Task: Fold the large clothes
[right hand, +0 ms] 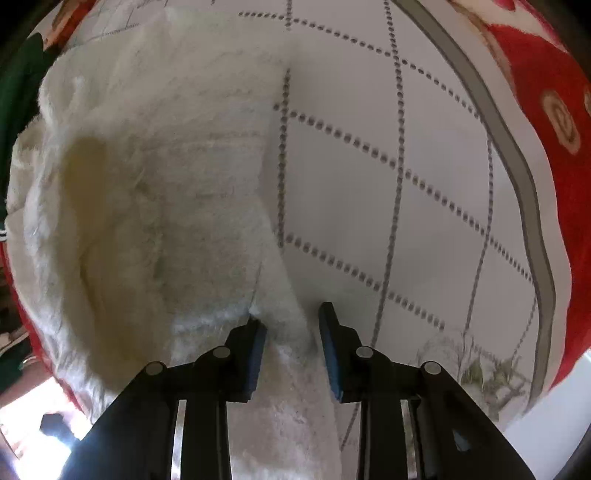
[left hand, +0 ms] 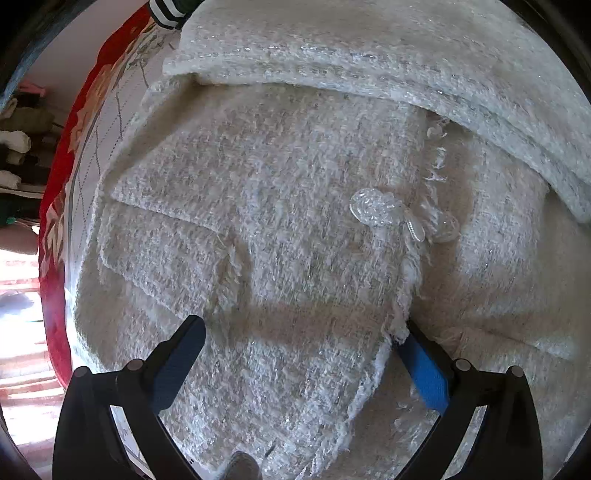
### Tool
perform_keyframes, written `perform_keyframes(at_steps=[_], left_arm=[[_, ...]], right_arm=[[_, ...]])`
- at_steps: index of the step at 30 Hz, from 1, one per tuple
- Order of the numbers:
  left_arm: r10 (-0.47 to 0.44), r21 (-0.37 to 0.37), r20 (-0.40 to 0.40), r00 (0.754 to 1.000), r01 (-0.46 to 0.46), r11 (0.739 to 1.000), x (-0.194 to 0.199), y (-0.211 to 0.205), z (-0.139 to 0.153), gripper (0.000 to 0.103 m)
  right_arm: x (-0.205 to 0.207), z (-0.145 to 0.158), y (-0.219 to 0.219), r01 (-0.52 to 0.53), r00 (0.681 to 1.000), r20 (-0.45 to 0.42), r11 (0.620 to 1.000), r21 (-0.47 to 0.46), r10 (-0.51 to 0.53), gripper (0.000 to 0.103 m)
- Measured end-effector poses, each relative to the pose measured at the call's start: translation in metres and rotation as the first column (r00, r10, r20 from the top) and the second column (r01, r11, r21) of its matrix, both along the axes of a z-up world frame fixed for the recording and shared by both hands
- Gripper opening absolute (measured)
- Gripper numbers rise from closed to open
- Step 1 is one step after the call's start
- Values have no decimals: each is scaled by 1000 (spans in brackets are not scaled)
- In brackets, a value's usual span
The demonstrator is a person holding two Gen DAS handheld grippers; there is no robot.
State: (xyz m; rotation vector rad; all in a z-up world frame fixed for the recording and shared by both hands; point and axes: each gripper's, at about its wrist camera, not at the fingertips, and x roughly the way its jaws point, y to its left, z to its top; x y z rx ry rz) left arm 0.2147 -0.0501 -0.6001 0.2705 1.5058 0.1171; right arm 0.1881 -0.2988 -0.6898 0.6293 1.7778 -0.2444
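Note:
A cream, fluffy tweed jacket [left hand: 258, 221] with silver threads fills the left wrist view, with a folded part [left hand: 369, 62] lying across its top. A clear round button [left hand: 373, 208] sits by its frayed front edge. My left gripper [left hand: 299, 336] stands open over the front panel, and its right fingertip [left hand: 406, 339] is at the frayed edge. In the right wrist view the same cream garment [right hand: 147, 203] looks white and furry, and a narrow ridge of it runs between the fingers of my right gripper [right hand: 291, 321]. The pads do not clearly press on it.
The garment lies on a white quilted cover with dotted lines [right hand: 406, 147], edged by a grey band and a red patterned blanket [right hand: 546, 110]. A dark green cloth [right hand: 22, 85] is at the left, and a striped cuff [left hand: 166, 13] is at the top. Stacked clothes [left hand: 18, 147] lie beyond the bed.

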Motion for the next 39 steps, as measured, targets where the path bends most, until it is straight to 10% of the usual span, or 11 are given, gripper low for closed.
perform_keyframes(at_steps=[11, 14, 27, 33, 39], left_arm=[[-73, -17, -15, 997, 73, 997, -50, 9, 45, 103], [-104, 2, -56, 993, 104, 995, -65, 0, 27, 103], [-40, 57, -58, 997, 43, 997, -68, -6, 13, 103], [52, 131, -18, 999, -49, 990, -82, -20, 36, 103], [75, 248, 37, 997, -81, 965, -111, -76, 78, 103]], right_arm=[[-144, 18, 35, 60, 987, -161, 966, 251, -20, 47], [-176, -3, 52, 2, 981, -189, 986, 166, 30, 36], [-153, -18, 90, -185, 944, -255, 976, 119, 210, 41], [-111, 6, 70, -267, 946, -163, 958, 105, 282, 63], [-71, 37, 46, -587, 809, -65, 805, -89, 584, 67]])
